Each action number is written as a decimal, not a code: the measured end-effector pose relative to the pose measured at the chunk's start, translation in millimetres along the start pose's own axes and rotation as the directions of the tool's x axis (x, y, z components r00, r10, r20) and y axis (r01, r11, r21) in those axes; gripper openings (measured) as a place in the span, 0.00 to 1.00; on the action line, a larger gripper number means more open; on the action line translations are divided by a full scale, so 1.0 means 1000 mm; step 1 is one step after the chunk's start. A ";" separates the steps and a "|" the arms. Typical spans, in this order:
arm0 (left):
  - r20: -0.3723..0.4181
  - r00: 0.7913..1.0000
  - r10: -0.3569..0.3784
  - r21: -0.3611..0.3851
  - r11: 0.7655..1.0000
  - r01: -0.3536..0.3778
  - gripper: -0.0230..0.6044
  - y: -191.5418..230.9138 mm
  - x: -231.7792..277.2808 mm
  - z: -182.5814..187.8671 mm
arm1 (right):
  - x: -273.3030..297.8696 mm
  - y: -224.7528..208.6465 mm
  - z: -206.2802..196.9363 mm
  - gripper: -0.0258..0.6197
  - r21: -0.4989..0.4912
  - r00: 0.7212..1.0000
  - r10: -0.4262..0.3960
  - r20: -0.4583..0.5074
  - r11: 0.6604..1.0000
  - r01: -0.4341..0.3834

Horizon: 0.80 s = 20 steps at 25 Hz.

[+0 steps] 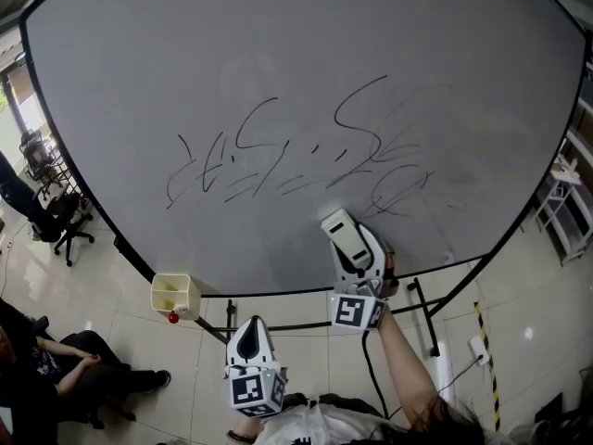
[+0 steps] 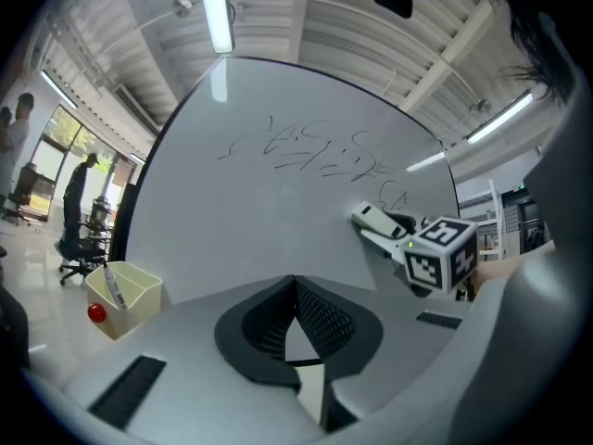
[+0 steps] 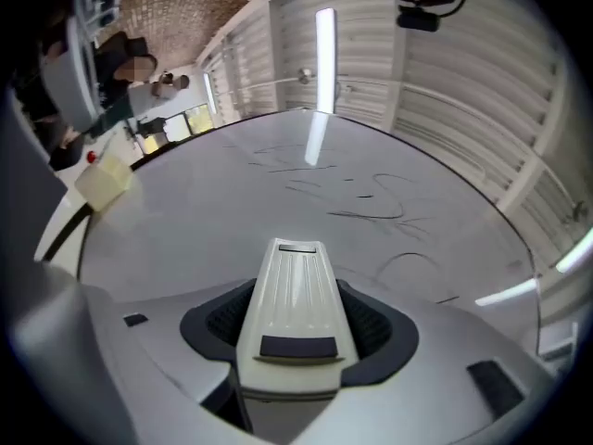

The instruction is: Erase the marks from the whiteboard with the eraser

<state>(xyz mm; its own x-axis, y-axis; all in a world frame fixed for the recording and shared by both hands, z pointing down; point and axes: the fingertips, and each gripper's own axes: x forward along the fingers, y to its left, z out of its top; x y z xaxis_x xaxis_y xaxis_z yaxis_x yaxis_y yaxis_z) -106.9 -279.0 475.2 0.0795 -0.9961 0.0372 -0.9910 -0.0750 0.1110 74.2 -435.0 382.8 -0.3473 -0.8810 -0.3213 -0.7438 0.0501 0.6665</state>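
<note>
1. Head view: the right gripper [image 1: 357,251] is gripping a cream eraser [image 1: 345,233] over the near right part of the whiteboard [image 1: 232,54], just near of the black scribbled marks [image 1: 306,151]. The left gripper [image 1: 248,334] is hanging nearer, off the board.
2. Left gripper view: its jaws are pressing together on nothing.
3. Right gripper view: the jaws are clamping the eraser, which is showing a ribbed top and a dark tab.

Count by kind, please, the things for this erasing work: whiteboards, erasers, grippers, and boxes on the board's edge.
whiteboard: 1
eraser: 1
grippers: 2, the left gripper shut and empty, the right gripper shut on the eraser
cream box: 1
Total: 5
</note>
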 end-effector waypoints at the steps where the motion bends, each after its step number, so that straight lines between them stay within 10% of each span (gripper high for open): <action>1: -0.002 1.000 -0.001 0.001 1.000 0.001 0.03 -0.001 0.000 -0.001 | 0.002 -0.034 0.001 0.48 0.068 0.997 -0.073 0.000 0.995 0.073; 6: -0.015 1.000 -0.005 0.012 1.000 0.005 0.03 -0.002 0.001 -0.005 | 0.003 -0.152 0.003 0.48 0.226 0.955 -0.295 -0.025 0.929 0.293; 14: -0.012 1.000 -0.015 0.003 1.000 0.015 0.03 -0.011 0.008 -0.003 | -0.007 -0.038 -0.011 0.48 0.133 0.999 -0.026 -0.028 0.991 0.030; 20: -0.016 1.000 -0.020 0.019 1.000 0.021 0.03 -0.016 0.009 -0.003 | -0.014 -0.193 -0.040 0.48 0.409 0.928 -0.360 -0.091 0.837 0.365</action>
<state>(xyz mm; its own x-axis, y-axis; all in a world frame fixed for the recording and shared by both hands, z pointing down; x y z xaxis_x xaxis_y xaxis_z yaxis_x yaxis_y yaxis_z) -90.4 -286.3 477.1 0.1014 -0.9936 0.0505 -0.9910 -0.0964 0.0927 244.8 -451.2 285.4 -0.0024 -0.8789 -0.4770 -0.9823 -0.0872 0.1657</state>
